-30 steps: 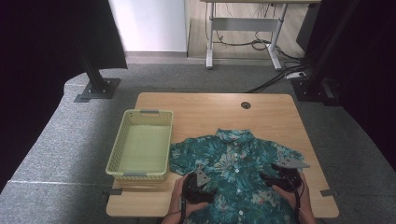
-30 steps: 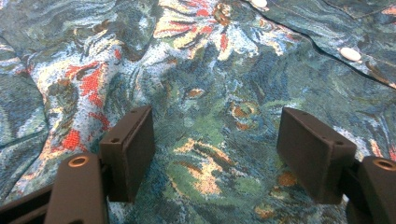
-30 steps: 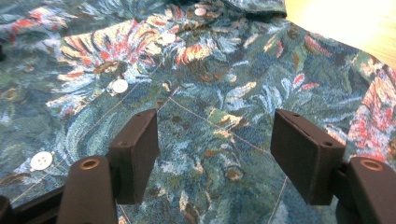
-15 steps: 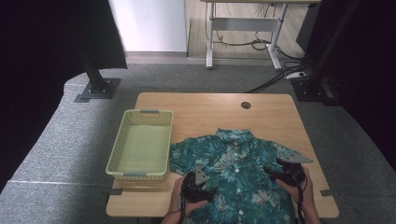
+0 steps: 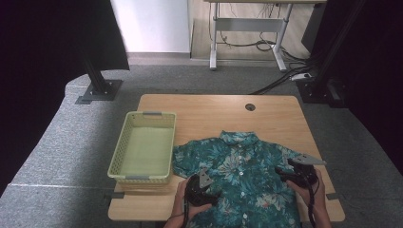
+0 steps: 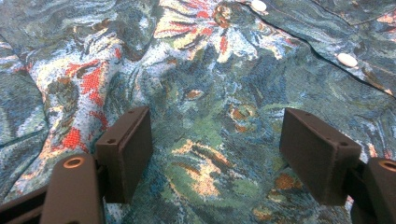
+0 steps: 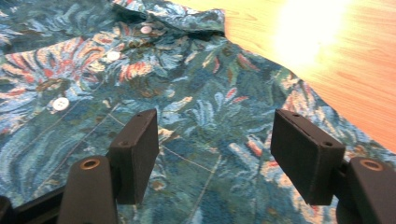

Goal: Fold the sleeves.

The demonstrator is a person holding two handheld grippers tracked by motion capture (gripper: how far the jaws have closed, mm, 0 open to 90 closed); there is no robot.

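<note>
A teal floral short-sleeved shirt lies flat and buttoned on the wooden table, collar away from me. My left gripper hovers over the shirt's lower left part. In the left gripper view its jaws stand open just above the fabric, nothing between them. My right gripper is over the shirt's right sleeve area. In the right gripper view it is open too, with the shirt front, white buttons and collar ahead.
An empty pale green plastic basket stands on the table's left side, close to the shirt's left sleeve. Bare wood with a cable hole lies beyond the collar. Grey carpet surrounds the table; black stands and a desk frame stand farther back.
The right gripper has shifted slightly to the right and away from me over the sleeve. The left gripper has stayed put. The shirt lies as before.
</note>
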